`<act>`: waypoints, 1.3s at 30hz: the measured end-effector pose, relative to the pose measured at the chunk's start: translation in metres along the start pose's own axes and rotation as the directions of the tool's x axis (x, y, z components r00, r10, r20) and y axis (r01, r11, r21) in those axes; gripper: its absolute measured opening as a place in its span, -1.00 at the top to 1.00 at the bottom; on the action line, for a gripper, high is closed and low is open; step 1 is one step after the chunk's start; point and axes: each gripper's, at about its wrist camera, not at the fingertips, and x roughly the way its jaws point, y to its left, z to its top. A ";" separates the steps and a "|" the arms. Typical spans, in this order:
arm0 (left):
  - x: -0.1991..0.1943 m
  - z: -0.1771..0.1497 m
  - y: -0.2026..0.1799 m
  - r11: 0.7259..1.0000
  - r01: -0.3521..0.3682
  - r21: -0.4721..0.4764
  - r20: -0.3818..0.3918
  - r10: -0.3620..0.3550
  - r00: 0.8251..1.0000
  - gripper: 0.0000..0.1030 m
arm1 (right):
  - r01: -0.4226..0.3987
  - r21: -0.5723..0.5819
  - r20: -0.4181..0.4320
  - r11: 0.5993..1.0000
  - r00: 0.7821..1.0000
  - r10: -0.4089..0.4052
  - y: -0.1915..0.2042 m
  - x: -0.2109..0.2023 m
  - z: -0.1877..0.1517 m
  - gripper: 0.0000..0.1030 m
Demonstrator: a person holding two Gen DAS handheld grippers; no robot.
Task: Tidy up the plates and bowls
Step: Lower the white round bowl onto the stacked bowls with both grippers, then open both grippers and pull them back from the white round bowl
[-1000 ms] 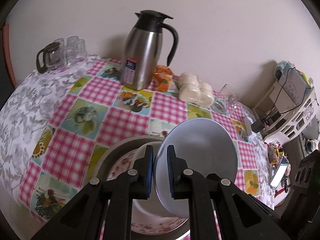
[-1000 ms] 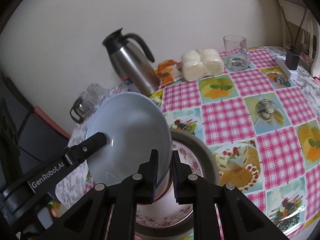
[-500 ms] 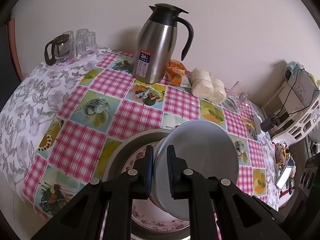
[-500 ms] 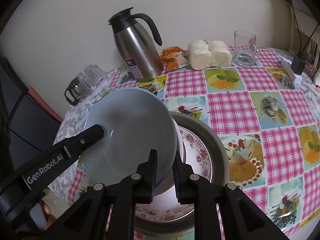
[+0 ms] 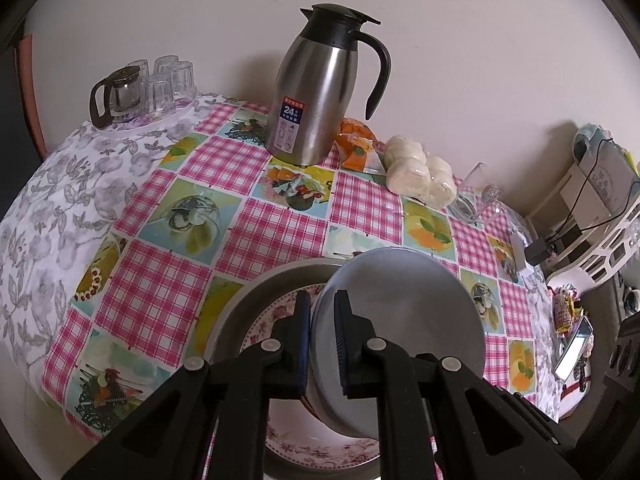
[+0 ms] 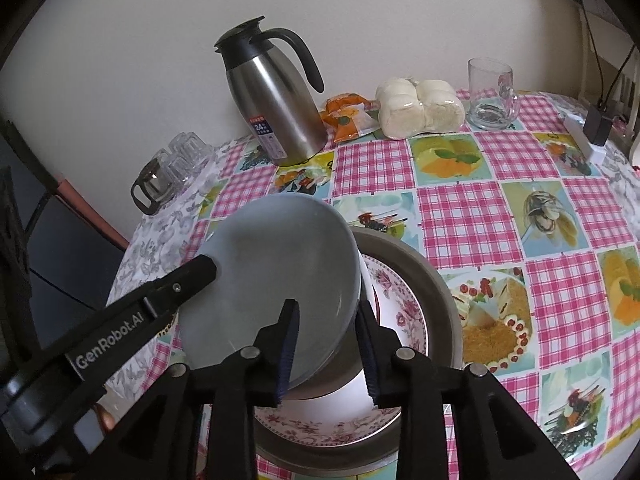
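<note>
- Holding a pale blue-grey plate [image 5: 400, 320] by its rim, the left gripper [image 5: 322, 336] has its jaws closed tight, one pad on each face of the plate.
- The plate is tilted, one edge raised, over a stack of dishes — a floral-rimmed plate [image 6: 400, 300] lying inside a wide grey metal basin [image 6: 444, 300].
- A white bowl [image 6: 366, 280] shows only as a sliver behind the tilted plate's lower edge; how it sits cannot be told.
- The right gripper [image 6: 328, 344] reaches to the plate's opposite rim. Its jaws are opening, the rim between them with gaps on both sides, so the pads no longer press on it.
- From the right wrist view, the left gripper's black arm crosses in from the lower left and meets the plate's far rim.
- The stack rests on a tabletop [image 5: 160, 280] covered with a pink checked cloth printed with food pictures.
- Farther back near the wall stand a steel thermos jug [image 5: 316, 92] with a black handle, an orange snack packet [image 5: 354, 148], a wrapped pack of white buns [image 5: 420, 176] and a glass mug [image 6: 492, 96].
- At the far left corner — a small glass teapot [image 5: 118, 96] and a cluster of small glasses [image 5: 172, 80].
</note>
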 end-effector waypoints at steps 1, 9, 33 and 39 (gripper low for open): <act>0.000 0.000 0.000 1.000 0.000 -0.002 0.000 0.000 1.000 0.78 | -0.001 -0.001 0.003 1.000 1.000 0.001 0.001 -0.001 0.000 0.27; -0.004 0.001 -0.001 1.000 -0.005 0.005 0.021 0.005 1.000 0.81 | 0.026 -0.002 0.064 1.000 0.998 -0.026 -0.004 -0.015 0.003 -0.06; -0.008 0.004 0.010 0.991 -0.133 -0.009 0.039 0.133 0.990 -0.57 | 0.166 -0.006 0.066 0.986 0.984 -0.165 -0.021 -0.009 0.004 -0.96; -0.012 -0.002 0.013 0.990 -0.144 -0.002 0.048 0.144 0.988 -0.81 | 0.172 -0.014 0.090 0.985 0.981 -0.170 -0.026 -0.015 -0.001 -1.00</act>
